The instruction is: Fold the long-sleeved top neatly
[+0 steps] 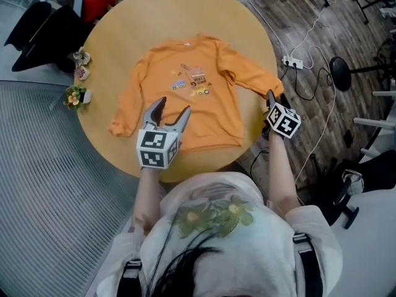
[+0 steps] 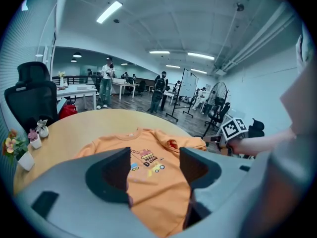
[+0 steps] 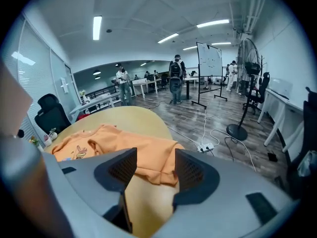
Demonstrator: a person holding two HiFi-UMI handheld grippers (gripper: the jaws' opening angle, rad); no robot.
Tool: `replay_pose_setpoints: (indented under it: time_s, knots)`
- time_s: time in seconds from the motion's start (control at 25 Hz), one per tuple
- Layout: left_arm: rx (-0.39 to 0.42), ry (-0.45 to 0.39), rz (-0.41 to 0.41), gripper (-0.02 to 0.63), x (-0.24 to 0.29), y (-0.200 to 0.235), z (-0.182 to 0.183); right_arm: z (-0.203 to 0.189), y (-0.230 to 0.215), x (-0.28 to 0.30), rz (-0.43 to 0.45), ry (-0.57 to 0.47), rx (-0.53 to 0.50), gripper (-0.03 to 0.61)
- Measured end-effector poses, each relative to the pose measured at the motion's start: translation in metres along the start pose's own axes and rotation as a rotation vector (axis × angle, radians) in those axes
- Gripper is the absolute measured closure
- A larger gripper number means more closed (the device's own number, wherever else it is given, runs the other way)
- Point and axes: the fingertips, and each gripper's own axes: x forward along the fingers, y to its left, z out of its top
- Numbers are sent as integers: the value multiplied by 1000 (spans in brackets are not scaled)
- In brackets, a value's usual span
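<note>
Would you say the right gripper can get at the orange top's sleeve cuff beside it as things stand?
Probably yes: the right gripper has its jaws apart, and the sleeve cuff lies flat just ahead of them, with nothing between.

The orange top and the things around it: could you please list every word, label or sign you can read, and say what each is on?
"WELL DONE": in the chest print on the orange long-sleeved top, read in the left gripper view.
Marker cubes: black-and-white square patterns only, no letters or numbers.
Whiteboard: anything written there is too small to read.
</note>
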Motion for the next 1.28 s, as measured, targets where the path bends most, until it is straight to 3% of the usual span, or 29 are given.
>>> replay_pose_setpoints:
  time_s: [0.24,0.36,0.52,0.72,1.0,1.28]
  knots:
    - [-9,24,13,321,10,8,-3,-18,-33,25,-72,45,136,327]
    - [-14,35,14,321,14,13,-6,-31,-35,36,-57,67,232,327]
    - [-21,46,7,321,21,13,-10,-38,-35,40,-60,72,281,415]
    - [-18,43,-13,321,33,6,-9,-35,-33,38,-81,50,280,515]
    - [-10,35,-63,322,49,-14,-4,-14,-37,23,-105,-4,246,531]
    - [-6,38,-48,322,41,-4,-8,51,-45,-6,-112,-167,198,534]
